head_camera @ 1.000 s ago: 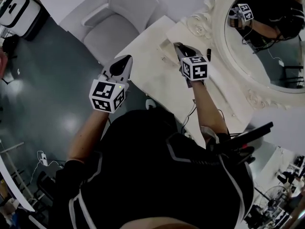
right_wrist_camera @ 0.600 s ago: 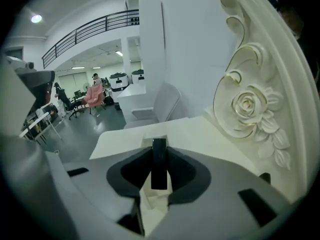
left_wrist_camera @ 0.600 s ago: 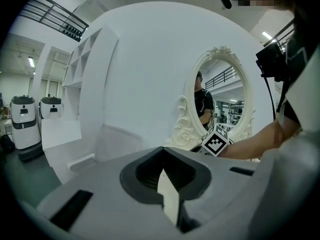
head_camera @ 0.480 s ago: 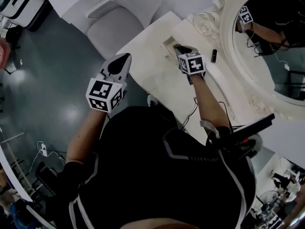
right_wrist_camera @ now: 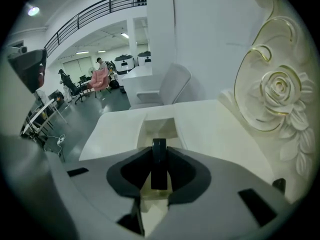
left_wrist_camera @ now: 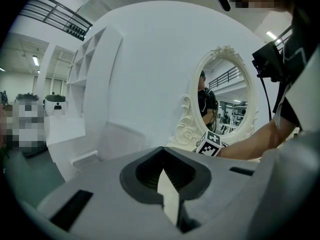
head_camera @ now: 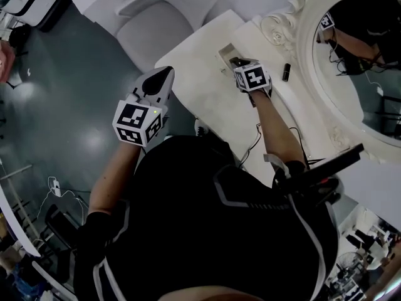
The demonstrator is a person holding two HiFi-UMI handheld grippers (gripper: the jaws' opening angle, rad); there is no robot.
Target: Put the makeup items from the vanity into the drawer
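One black tube (head_camera: 286,72) beside mirror (head_camera: 366,74), chair (head_camera: 164,19) near vanity (head_camera: 200,83), compact (right_wrist_camera: 159,164) above drawer (right_wrist_camera: 159,126)

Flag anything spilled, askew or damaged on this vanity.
Nothing stands out. The white vanity top looks unmarked, a small black tube lies beside the oval mirror, and the right claw holds a slim black makeup item at the open white compartment.
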